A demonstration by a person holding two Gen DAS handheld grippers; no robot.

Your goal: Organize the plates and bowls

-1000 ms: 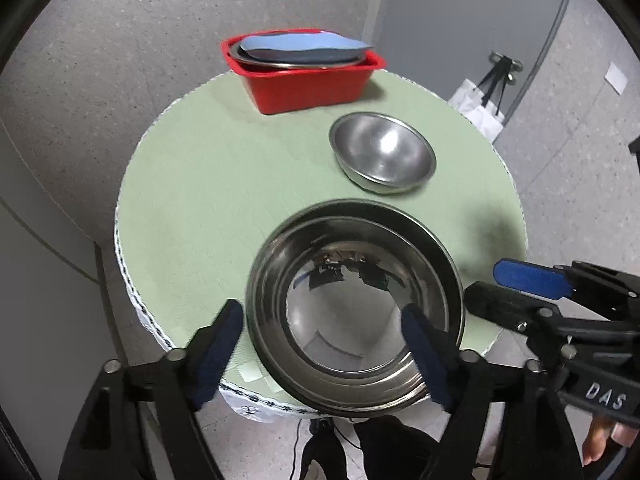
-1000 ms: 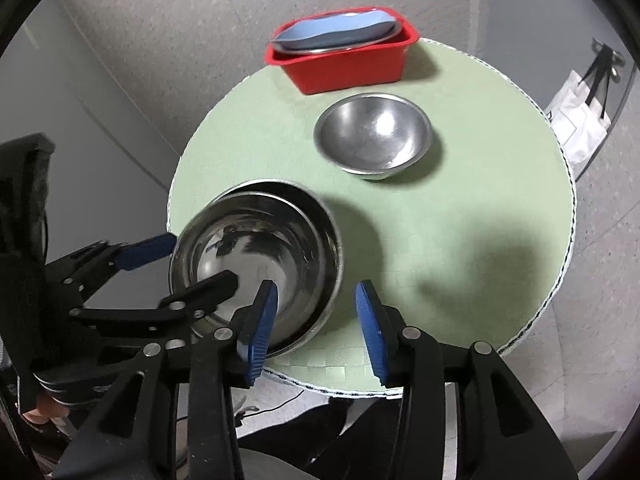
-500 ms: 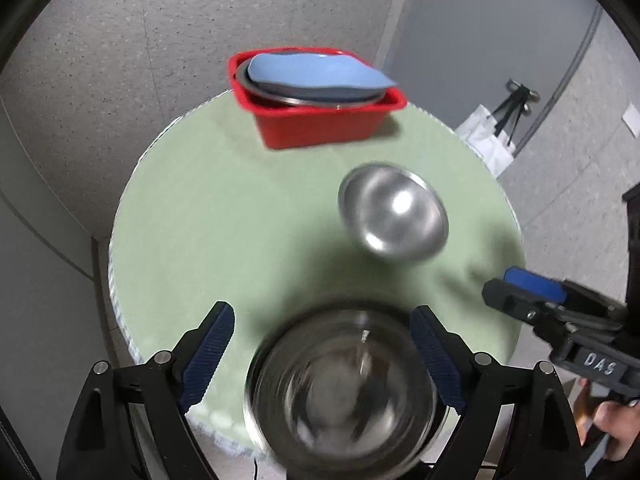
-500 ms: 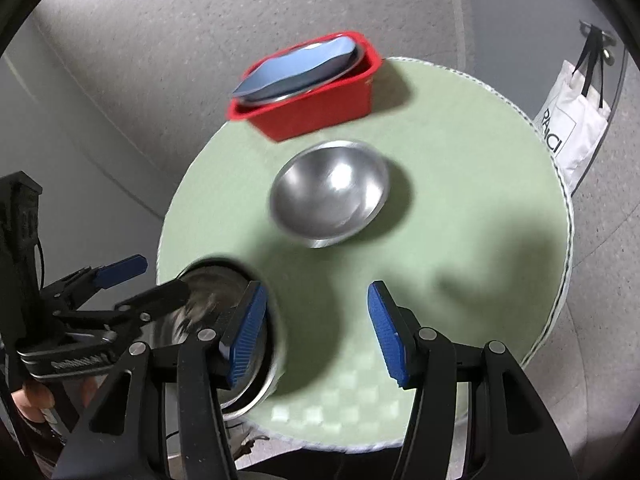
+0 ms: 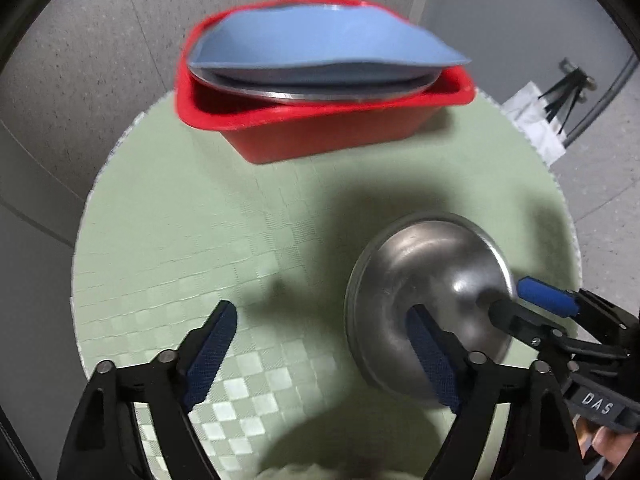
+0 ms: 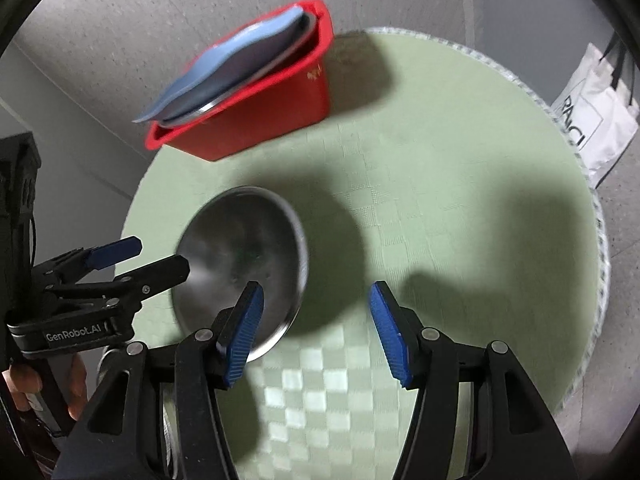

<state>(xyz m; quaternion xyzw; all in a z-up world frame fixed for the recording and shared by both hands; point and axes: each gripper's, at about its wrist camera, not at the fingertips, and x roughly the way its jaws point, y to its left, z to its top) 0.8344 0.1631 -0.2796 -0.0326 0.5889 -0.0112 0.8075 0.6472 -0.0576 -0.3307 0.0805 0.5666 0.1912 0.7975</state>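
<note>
A round table (image 5: 168, 248) with a pale green checked cover carries two items of the task. A red tub (image 5: 332, 128) stands at the far edge of the table. Inside it lies a metal plate (image 5: 320, 94) with a blue plate (image 5: 320, 44) on top; both project above the tub rim and are tilted. A small steel bowl (image 5: 424, 280) stands upright on the cover, nearer than the tub and well apart from it.

The left gripper (image 5: 324, 360) points steeply down over the near part of the table. Its jaws are spread and have just been closing. Its right finger (image 5: 434, 356) overlaps the near rim of the bowl in the left wrist view; whether it touches the bowl cannot be confirmed, as the frame is blurred. The other finger stands over bare cover.

The right gripper (image 6: 316, 336) also points down with its jaws spread; they have just been opening. Nothing is pinched between them; only cover shows in the gap. Its left finger (image 6: 242, 336) overlaps the near rim of the bowl (image 6: 240, 264). A white bag (image 6: 592, 116) hangs beyond the table edge.
</note>
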